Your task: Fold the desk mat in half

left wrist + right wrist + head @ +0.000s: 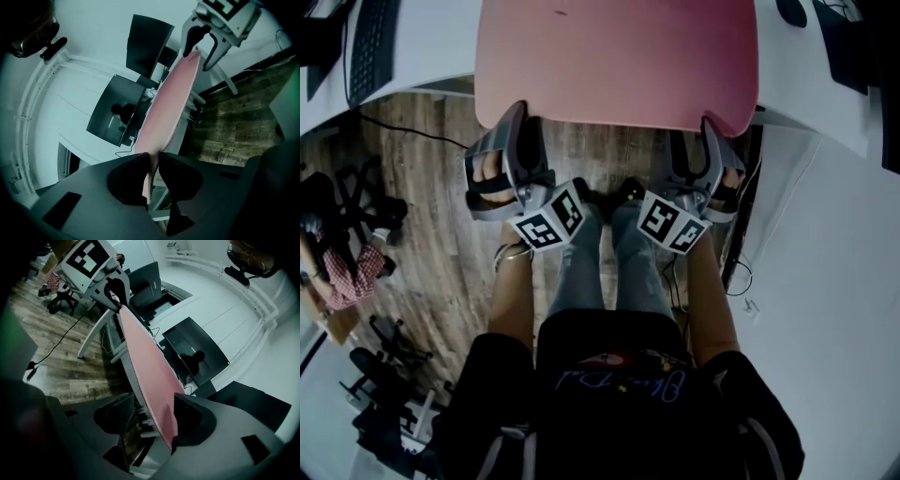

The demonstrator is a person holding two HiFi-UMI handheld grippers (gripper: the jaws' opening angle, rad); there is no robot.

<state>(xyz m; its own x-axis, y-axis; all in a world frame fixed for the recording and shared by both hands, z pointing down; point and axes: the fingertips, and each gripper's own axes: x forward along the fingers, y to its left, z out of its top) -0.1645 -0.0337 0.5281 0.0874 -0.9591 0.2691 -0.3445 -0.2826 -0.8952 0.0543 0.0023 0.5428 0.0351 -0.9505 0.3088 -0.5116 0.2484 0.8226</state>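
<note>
Head view: the pink desk mat lies flat on the white desk, its near edge overhanging the desk front above the wooden floor. My left gripper is at the mat's near left corner and my right gripper at its near right corner; a keyboard lies on the desk to the left of the mat. Left gripper view: my jaws are closed on the thin edge of the mat, which runs away from them to the right gripper at the far corner. Right gripper view: my jaws stand apart with the mat between them; it lies against one jaw, and the other stands clear of it. The left gripper shows at the far corner.
</note>
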